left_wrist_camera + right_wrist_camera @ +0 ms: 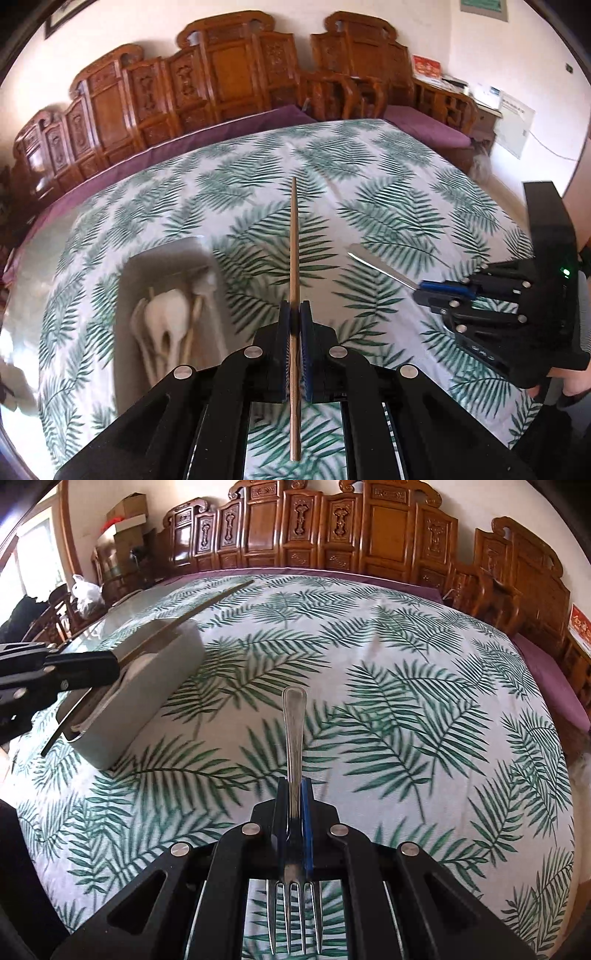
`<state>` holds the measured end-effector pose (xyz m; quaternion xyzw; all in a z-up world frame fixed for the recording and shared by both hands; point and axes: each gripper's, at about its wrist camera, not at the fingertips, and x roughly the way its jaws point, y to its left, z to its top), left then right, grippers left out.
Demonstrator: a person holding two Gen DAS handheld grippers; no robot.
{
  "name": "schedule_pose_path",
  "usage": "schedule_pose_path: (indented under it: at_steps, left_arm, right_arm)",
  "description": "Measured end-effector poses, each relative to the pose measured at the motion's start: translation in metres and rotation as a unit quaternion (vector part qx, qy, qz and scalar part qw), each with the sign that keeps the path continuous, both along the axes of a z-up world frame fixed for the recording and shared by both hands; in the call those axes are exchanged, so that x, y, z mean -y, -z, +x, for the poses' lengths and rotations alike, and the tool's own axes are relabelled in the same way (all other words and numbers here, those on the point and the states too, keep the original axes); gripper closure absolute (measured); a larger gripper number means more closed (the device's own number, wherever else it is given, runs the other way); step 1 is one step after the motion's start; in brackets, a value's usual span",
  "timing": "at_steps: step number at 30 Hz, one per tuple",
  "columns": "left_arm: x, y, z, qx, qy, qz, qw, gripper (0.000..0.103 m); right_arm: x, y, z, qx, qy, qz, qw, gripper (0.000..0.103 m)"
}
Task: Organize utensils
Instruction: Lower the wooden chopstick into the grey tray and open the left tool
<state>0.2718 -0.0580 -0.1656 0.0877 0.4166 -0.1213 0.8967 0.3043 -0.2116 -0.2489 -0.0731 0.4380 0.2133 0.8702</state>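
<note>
Left wrist: left gripper clamps one chopstick; right gripper clamps one fork.

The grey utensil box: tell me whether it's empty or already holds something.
Not empty. The grey utensil box already holds several pale wooden spoons lying inside it, seen from the left wrist view.

No text, label or number can be read in either view. A red placard stands on the sideboard at the right end of the carved bench; its gold marks are too blurred to make out, and the same placard at the right edge of the right wrist view is just as unclear. A white notice hangs beside the sideboard, its print too small to tell.
</note>
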Motion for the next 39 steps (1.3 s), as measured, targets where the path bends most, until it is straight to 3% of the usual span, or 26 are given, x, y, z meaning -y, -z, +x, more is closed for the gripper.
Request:
schedule_pose_path:
  at_steps: [7,14,24,32,35,37,39]
  left_arm:
    - [-0.047,-0.001,0.005,-0.001,-0.034,-0.007,0.9994,0.098]
    - [-0.093,0.02,0.019,-0.028,-0.087,-0.023,0.9956,0.098]
    - [-0.114,0.046,0.027,-0.058,-0.108,-0.037,0.9918,0.098]
    - [-0.124,0.048,0.033,-0.058,-0.118,-0.051,0.99,0.098]
    - [-0.125,0.044,0.032,-0.052,-0.115,-0.054,0.9906,0.094]
    - [-0.128,0.04,0.031,-0.046,-0.115,-0.061,0.9904,0.082]
    - [-0.132,0.033,0.029,-0.036,-0.117,-0.068,0.9901,0.077]
  right_arm:
    - [-0.016,-0.011,-0.009,0.019,-0.014,0.006,1.0,0.095]
    - [-0.027,-0.019,-0.015,0.028,-0.023,0.016,0.999,0.095]
    - [-0.036,-0.043,-0.029,0.051,-0.031,0.046,0.997,0.095]
    - [-0.061,-0.053,-0.025,0.056,-0.042,0.041,0.997,0.095]
    - [-0.076,-0.058,-0.022,0.056,-0.046,0.05,0.996,0.095]
    - [-0.087,-0.062,-0.02,0.057,-0.05,0.053,0.996,0.095]
    - [-0.098,-0.066,-0.016,0.057,-0.055,0.058,0.995,0.095]
